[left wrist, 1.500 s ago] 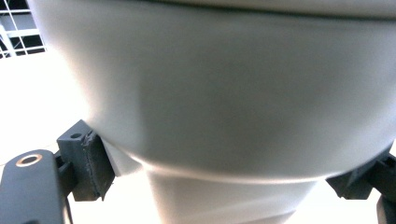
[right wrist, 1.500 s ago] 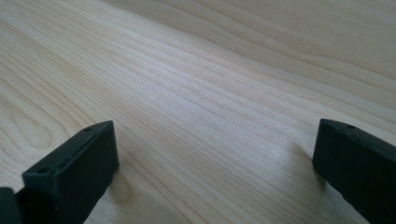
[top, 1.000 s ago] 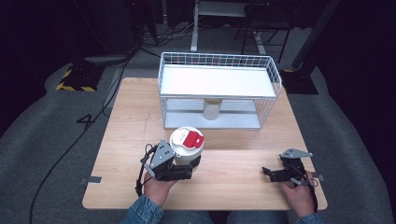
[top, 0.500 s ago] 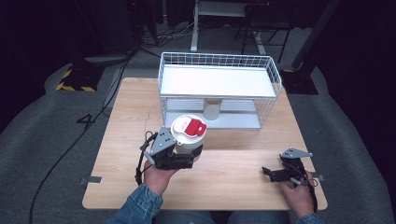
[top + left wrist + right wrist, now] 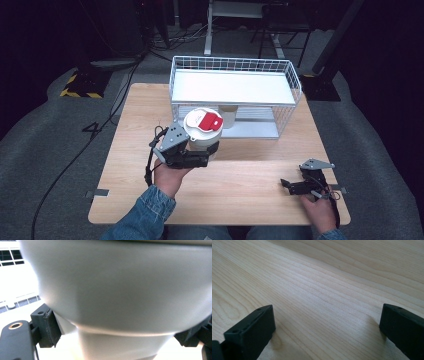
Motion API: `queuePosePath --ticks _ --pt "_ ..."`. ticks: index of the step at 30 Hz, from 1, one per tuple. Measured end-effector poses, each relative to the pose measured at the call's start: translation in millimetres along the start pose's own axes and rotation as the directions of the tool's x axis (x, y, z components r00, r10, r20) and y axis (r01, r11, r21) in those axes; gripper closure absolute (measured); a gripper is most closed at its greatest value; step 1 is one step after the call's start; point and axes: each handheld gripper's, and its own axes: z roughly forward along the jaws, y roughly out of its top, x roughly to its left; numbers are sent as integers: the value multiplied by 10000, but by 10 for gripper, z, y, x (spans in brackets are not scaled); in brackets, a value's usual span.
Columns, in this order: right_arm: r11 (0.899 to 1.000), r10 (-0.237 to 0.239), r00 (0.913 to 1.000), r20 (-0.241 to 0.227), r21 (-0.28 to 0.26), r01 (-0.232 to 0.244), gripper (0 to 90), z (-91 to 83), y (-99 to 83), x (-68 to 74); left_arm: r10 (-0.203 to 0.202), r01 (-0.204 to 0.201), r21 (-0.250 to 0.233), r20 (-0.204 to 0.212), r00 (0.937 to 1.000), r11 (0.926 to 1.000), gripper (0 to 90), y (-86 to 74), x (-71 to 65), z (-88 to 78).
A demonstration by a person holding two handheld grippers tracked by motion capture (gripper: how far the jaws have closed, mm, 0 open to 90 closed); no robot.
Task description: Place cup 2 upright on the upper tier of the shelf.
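A white tub (image 5: 202, 125) with a white lid and a red label is held above the wooden table (image 5: 240, 185), just in front of the wire rack. My left gripper (image 5: 209, 153) is shut on the tub's lower body from the near left. In the left gripper view the tub (image 5: 120, 285) looms close and blurred, with a black finger (image 5: 46, 327) pressed against its narrow base. My right gripper (image 5: 286, 185) rests low at the table's near right, open; in the right gripper view its jaws (image 5: 324, 332) stand wide apart over bare wood.
A white wire rack (image 5: 235, 87) with a flat white shelf stands at the table's far middle. Under that shelf sits a pale cup-like container (image 5: 228, 116), right behind the held tub. Dark floor and cables surround the table.
My left gripper has carried the tub forward and a little right, from the table's middle up to the rack's front. The right gripper has stayed put.
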Motion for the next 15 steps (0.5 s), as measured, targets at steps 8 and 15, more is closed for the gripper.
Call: queuePosePath --ticks 8,15 --pt "10000 -2 10000 -1 1 2 2 0 0 0 60 -62 -186 -135 9999 9998 136 148 59 42" --pt "10000 -8 10000 -14 9 9 3 0 0 -1 126 -129 -200 -164 9998 9997 135 270 107 117"
